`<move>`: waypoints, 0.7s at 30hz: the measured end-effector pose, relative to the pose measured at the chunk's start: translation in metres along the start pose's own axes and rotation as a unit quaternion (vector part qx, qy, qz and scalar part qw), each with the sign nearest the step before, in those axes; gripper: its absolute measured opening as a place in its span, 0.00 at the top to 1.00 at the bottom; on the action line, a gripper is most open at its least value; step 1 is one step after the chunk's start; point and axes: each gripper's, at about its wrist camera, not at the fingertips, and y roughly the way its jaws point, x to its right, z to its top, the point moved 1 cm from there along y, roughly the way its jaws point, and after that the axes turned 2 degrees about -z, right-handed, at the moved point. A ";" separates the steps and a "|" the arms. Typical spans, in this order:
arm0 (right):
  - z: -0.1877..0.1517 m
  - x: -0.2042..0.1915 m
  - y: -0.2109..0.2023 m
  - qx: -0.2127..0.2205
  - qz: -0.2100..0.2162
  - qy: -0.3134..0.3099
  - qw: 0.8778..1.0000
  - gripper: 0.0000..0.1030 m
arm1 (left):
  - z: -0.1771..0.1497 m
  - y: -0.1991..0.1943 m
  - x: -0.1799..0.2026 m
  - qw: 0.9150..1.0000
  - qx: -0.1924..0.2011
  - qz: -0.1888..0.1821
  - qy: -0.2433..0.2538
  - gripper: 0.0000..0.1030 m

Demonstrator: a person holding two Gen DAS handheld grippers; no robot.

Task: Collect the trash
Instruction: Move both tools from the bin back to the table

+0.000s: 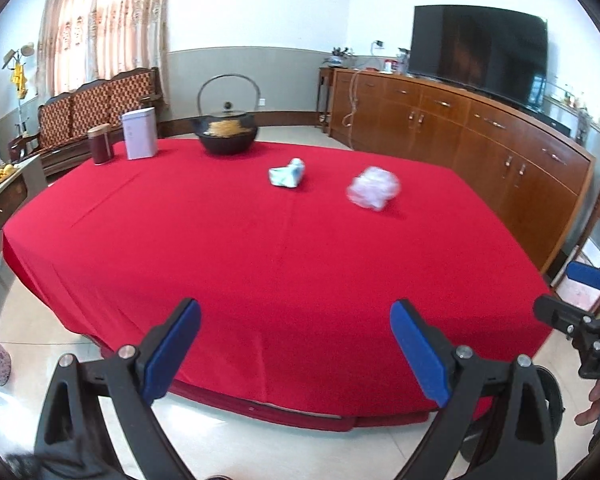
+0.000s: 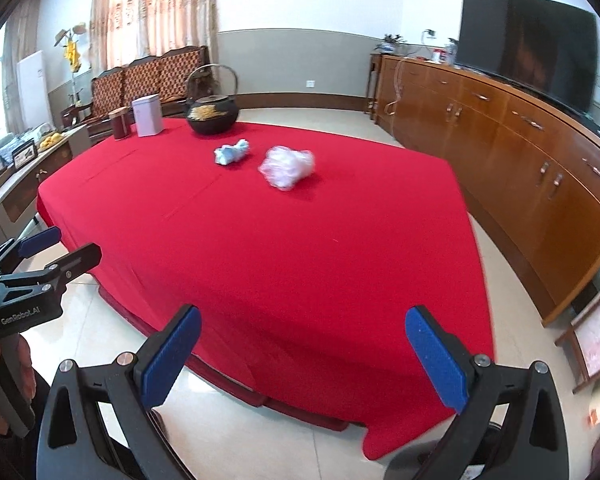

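Two pieces of trash lie on the red tablecloth (image 1: 260,260) (image 2: 300,240): a crumpled blue-white wad (image 1: 287,173) (image 2: 232,152) and, to its right, a crumpled clear plastic bag (image 1: 374,188) (image 2: 287,167). My left gripper (image 1: 296,348) is open at the table's near edge, far short of both, with nothing between its blue pads. My right gripper (image 2: 304,354) is open too, also at the near edge and empty. In the left wrist view the right gripper (image 1: 572,300) shows at the right edge; the right wrist view has the left gripper (image 2: 56,252) at the left.
At the table's far end stand a black iron kettle (image 1: 226,132) (image 2: 212,114), a white tin (image 1: 140,134) (image 2: 148,120) and a dark red jar (image 1: 101,144) (image 2: 120,123). A long wooden cabinet (image 1: 480,136) with a television (image 1: 480,52) runs along the right. A bench (image 1: 96,108) stands behind.
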 end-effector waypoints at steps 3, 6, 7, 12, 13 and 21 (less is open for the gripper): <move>0.015 -0.015 0.018 -0.008 0.008 -0.010 1.000 0.00 | 0.008 0.010 -0.011 1.000 0.001 0.007 0.001 0.06; 0.027 -0.025 0.031 -0.003 0.007 -0.019 1.000 0.00 | 0.020 0.025 -0.019 1.000 0.002 0.010 0.003 0.07; 0.040 -0.029 0.046 -0.005 0.006 -0.024 1.000 0.00 | 0.024 0.031 -0.021 1.000 0.001 0.011 0.004 0.07; 0.078 -0.030 0.096 -0.009 0.004 -0.004 1.000 0.00 | 0.052 0.069 -0.025 1.000 0.002 0.014 0.012 0.07; 0.088 -0.029 0.111 -0.013 0.005 0.004 1.000 0.00 | 0.057 0.077 -0.025 1.000 0.002 0.016 0.017 0.07; 0.134 -0.024 0.199 -0.045 0.003 0.019 0.999 0.00 | 0.100 0.149 -0.024 0.999 -0.035 0.020 0.032 0.07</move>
